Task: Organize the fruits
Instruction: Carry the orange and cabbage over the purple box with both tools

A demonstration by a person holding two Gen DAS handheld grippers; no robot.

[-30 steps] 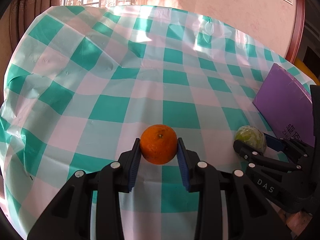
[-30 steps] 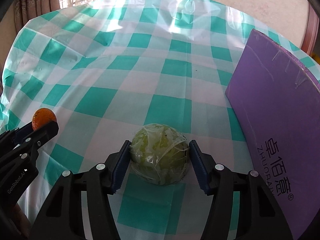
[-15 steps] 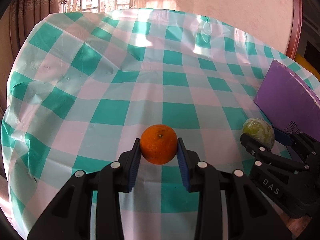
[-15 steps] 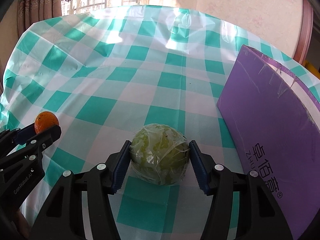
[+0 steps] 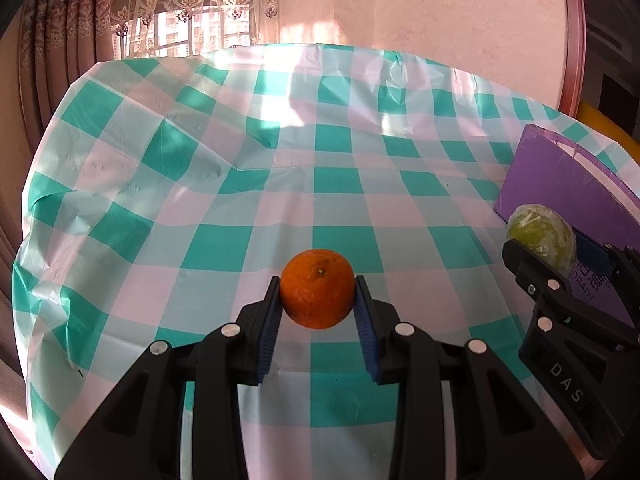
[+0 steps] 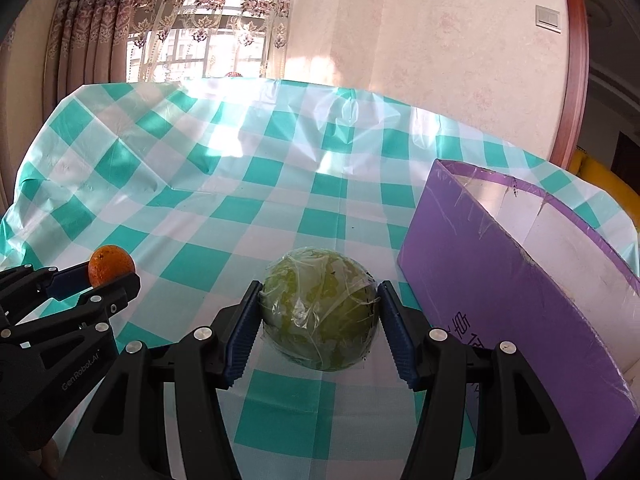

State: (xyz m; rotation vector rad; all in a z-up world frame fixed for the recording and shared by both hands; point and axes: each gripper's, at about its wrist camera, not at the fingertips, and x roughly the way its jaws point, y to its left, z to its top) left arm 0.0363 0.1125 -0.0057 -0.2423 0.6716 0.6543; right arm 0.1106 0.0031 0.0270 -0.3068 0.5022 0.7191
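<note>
**Both grippers loaded above the table**

My left gripper [image 5: 318, 312], angled downward, clamps the round orange fruit [image 5: 317, 288]. My right gripper [image 6: 318, 320], tilted likewise, grips the plastic-wrapped green round fruit [image 6: 320, 308] above the teal-and-white checked tablecloth [image 6: 240, 200], beside the open purple cardboard box [image 6: 500, 280].

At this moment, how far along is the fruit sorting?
Nothing visibly put away yet. In hand: left gripper shut on the orange, right gripper shut on the wrapped green fruit. Left: both still need placing, probably in the open purple box, whose visible interior shows no fruit.
</note>
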